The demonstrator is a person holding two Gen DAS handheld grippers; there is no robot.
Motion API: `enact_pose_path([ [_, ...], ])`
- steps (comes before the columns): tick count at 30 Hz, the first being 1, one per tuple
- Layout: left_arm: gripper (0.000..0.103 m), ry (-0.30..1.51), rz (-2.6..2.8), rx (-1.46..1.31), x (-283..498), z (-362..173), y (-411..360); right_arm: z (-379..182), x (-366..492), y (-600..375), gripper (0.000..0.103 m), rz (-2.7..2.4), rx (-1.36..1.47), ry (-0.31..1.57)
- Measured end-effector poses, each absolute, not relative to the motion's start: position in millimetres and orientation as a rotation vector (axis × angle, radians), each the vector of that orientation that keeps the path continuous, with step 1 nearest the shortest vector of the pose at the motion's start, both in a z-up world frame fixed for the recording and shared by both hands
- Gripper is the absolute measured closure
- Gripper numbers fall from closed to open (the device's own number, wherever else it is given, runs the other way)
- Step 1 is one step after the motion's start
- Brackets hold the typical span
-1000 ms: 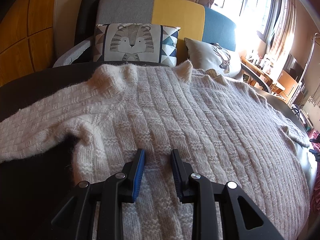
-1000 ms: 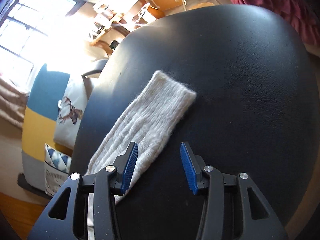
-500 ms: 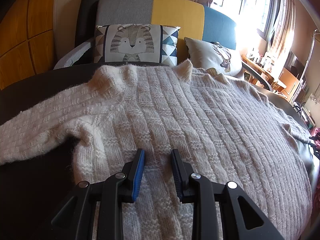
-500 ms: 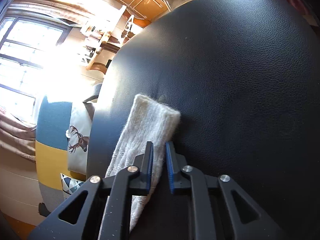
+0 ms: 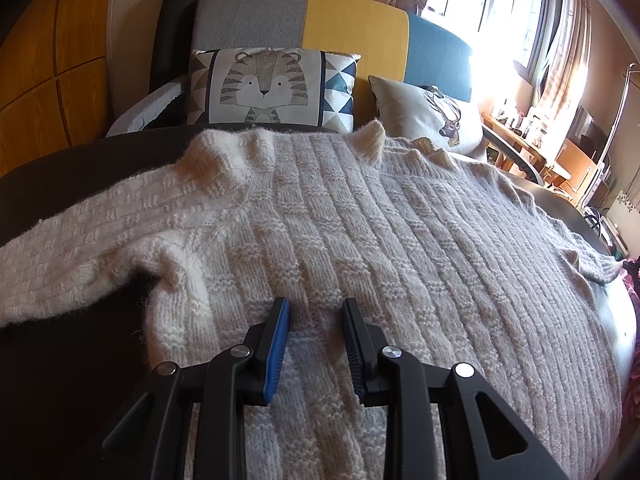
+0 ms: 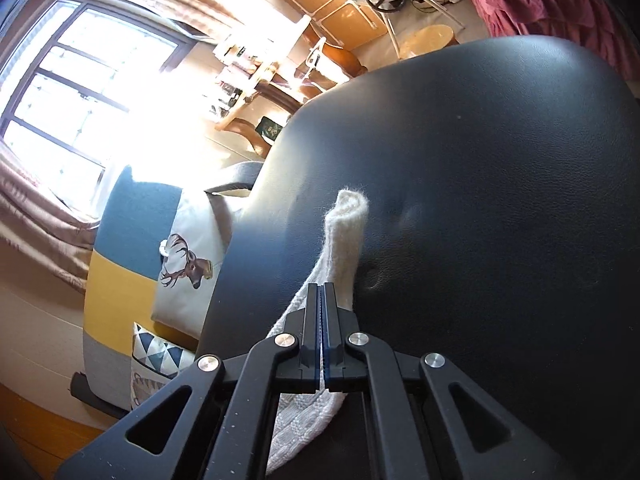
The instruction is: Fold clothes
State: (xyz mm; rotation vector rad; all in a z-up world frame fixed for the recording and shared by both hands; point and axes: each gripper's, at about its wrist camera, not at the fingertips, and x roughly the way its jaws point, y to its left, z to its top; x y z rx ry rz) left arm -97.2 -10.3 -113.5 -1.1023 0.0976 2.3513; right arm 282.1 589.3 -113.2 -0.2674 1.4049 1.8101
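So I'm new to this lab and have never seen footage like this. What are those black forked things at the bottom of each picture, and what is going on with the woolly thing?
Those are hand-held tongs, one in each of a person's hands, each with a small camera looking forward along its two fingers. So each picture is one hand's own view. A cream knitted sweater lies spread on a dark padded table. In the left view, the left tongs are partly open over the sweater's body, gripping nothing. In the right view, the right tongs are shut on the sleeve, whose cuff stands up off the table. A sofa with cushions is behind.
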Motion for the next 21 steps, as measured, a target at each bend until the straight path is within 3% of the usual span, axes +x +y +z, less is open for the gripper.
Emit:
enact_pose_path([
  [21, 0.076, 0.055, 2.334, -1.104, -99.2, -114.2, -15.4, -77.0, 184.1, 501.8, 0.103, 2.109, -0.441, 1.486],
])
